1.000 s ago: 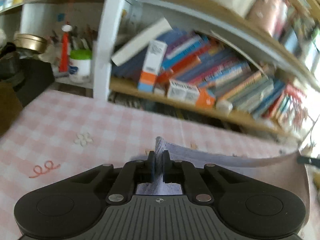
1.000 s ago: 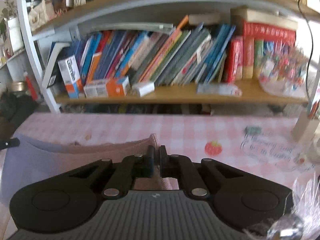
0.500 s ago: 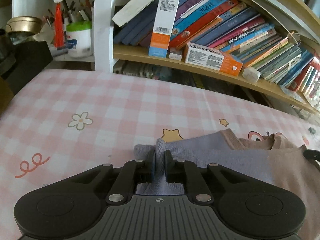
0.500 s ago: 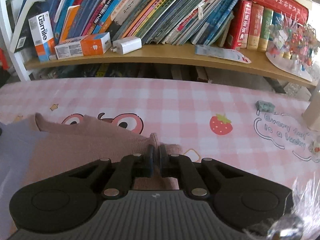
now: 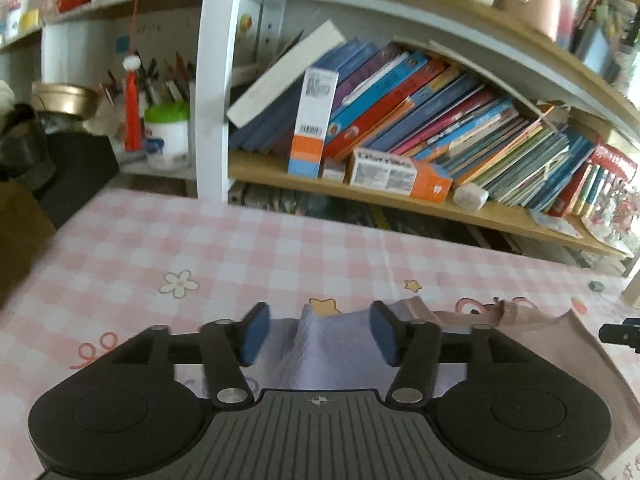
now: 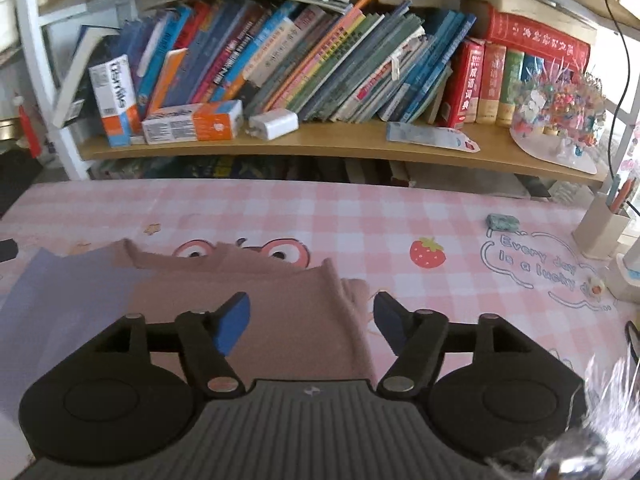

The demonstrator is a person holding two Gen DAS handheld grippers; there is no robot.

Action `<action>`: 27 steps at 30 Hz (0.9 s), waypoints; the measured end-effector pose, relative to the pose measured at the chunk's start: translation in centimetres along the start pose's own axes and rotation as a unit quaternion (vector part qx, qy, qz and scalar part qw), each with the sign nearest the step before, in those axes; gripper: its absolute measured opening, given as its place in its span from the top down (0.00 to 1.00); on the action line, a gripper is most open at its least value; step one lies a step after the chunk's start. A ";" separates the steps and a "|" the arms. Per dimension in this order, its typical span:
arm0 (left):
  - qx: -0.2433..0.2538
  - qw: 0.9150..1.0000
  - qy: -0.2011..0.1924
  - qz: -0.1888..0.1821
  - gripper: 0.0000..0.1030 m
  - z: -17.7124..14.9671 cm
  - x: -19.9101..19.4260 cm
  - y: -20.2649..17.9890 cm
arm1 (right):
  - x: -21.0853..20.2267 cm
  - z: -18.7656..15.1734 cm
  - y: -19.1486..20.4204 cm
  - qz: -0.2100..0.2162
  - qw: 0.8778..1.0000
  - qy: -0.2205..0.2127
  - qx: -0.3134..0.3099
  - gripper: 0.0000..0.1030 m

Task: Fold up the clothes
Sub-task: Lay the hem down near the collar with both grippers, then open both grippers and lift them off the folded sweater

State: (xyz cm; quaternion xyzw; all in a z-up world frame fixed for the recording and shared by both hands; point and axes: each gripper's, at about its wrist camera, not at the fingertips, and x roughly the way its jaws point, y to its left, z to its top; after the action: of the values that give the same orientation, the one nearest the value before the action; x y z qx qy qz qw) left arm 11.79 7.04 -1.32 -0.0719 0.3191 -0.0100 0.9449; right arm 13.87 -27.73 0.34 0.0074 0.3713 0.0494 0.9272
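A knit garment, lilac on one side and dusty pink on the other, lies flat on the pink checked tablecloth (image 6: 360, 216). In the left wrist view its lilac part (image 5: 324, 344) bunches up between the fingers of my left gripper (image 5: 318, 336), which is open and not touching it. In the right wrist view the pink part (image 6: 280, 312) lies under my right gripper (image 6: 312, 320), also open, with the garment's right edge between its fingers. The lilac part (image 6: 60, 300) shows at the left there.
A bookshelf with leaning books (image 6: 320, 64) and boxes (image 5: 396, 172) runs along the table's far edge. A pen holder (image 6: 604, 228) and a small grey-green object (image 6: 502, 222) sit at the right. Dark objects (image 5: 24, 148) stand at the far left.
Both grippers lowered the garment onto the table, then opened and let it go. The garment now lies flat, with a small peak of lilac cloth where the left gripper held it.
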 end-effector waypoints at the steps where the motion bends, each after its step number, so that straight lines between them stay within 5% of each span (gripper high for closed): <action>1: 0.001 1.000 -0.002 0.001 0.32 -0.1 -0.5 -0.2 | -0.6 -0.1 0.2 0.001 1.000 0.000 -0.001 0.31; 5: 0.001 1.000 0.003 0.006 0.22 -0.9 -2.2 -0.8 | -2.5 -1.0 1.2 0.001 1.000 -0.004 -0.007 0.18; 9: 0.000 1.000 0.016 0.011 0.14 -2.3 -3.6 -1.4 | -4.0 -2.4 1.8 0.000 1.000 -0.004 -0.022 0.16; 18: -0.032 0.998 0.043 0.039 0.11 -4.9 -6.1 -2.7 | -4.8 -6.4 1.7 0.043 0.998 0.034 -0.024 0.16; 27: -0.110 0.989 0.052 0.085 0.11 -6.8 -7.8 -5.4 | -4.7 -7.0 -2.2 0.094 0.993 0.048 -0.043 0.16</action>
State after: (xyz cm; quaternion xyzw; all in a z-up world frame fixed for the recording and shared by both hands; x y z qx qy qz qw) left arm 1.59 1.35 -1.16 -0.1472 0.3716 0.1017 0.9110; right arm 5.89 -30.57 -1.62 -0.0004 0.4108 0.1523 0.8989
